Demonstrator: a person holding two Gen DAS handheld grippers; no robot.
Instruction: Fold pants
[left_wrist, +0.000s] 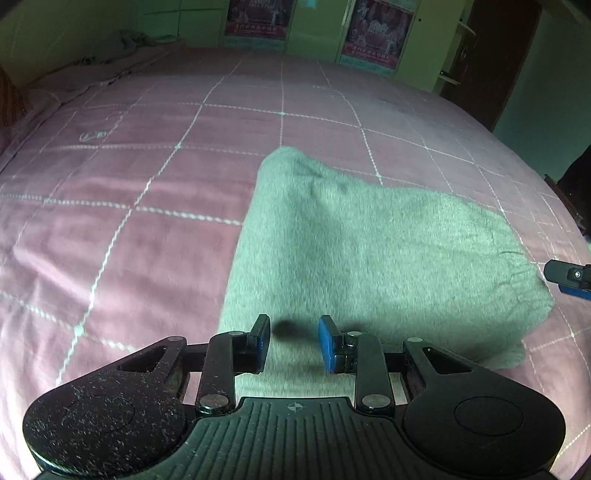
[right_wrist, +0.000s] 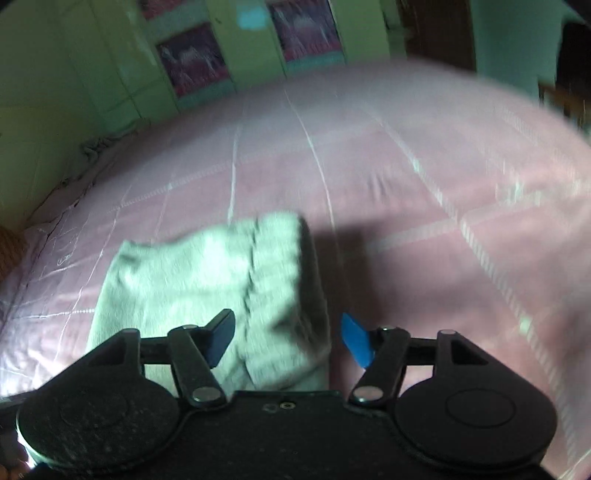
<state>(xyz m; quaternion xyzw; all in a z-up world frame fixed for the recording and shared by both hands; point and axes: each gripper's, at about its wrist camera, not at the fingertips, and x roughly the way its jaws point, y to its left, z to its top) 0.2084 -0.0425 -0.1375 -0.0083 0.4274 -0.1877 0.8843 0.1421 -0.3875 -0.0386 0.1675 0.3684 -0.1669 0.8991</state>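
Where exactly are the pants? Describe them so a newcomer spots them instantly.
Look at the wide bed covered by a pink sheet crossed with thin white grid lines. Near its front edge, just ahead of both grippers, lie the folded pants, a compact fuzzy bundle. They are the only pale grey-green thing on the pink sheet; the crumpled bedding at the far corner is pinkish.

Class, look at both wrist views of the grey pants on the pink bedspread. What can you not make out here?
- Pants: near edge hidden behind the left gripper, left wrist view.
- Pants' folds and seams: smeared by motion blur, right wrist view.
- Right gripper: cut off by the right edge, left wrist view.
- Posters: print too small.
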